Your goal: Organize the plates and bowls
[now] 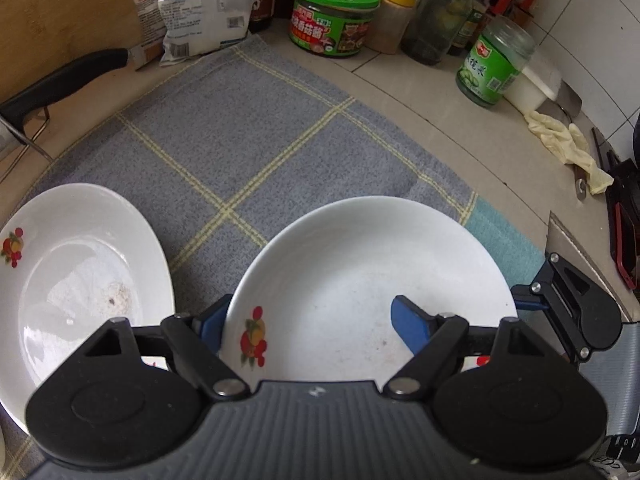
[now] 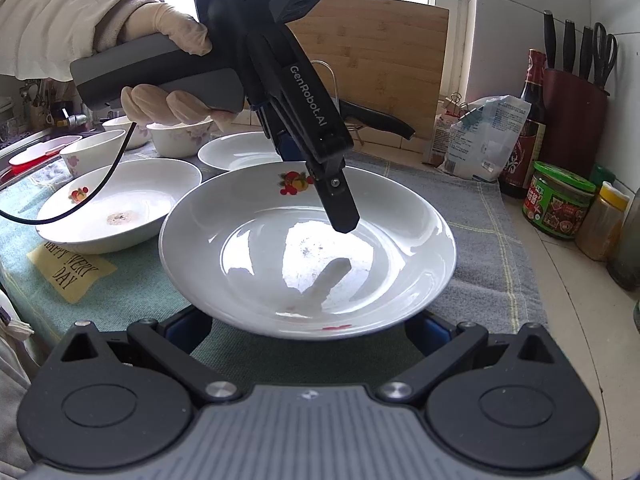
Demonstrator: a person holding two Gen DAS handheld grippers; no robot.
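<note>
The left gripper (image 1: 310, 320) and right gripper (image 2: 308, 330) are both gaping unclamped at the plate's (image 1: 360, 264) rim, so a shallow bite is risking it sliding against the neighbouring plate (image 1: 80, 248).

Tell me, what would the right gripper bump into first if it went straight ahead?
Probably the white plate. Its near rim sits right in front of the right gripper, between the open fingers. It looks very close, though depth is hard to judge.

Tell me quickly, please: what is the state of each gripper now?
Left gripper: open, fingers astride the rim of the plate, not clamped.
Right gripper: open, holding nothing.
</note>
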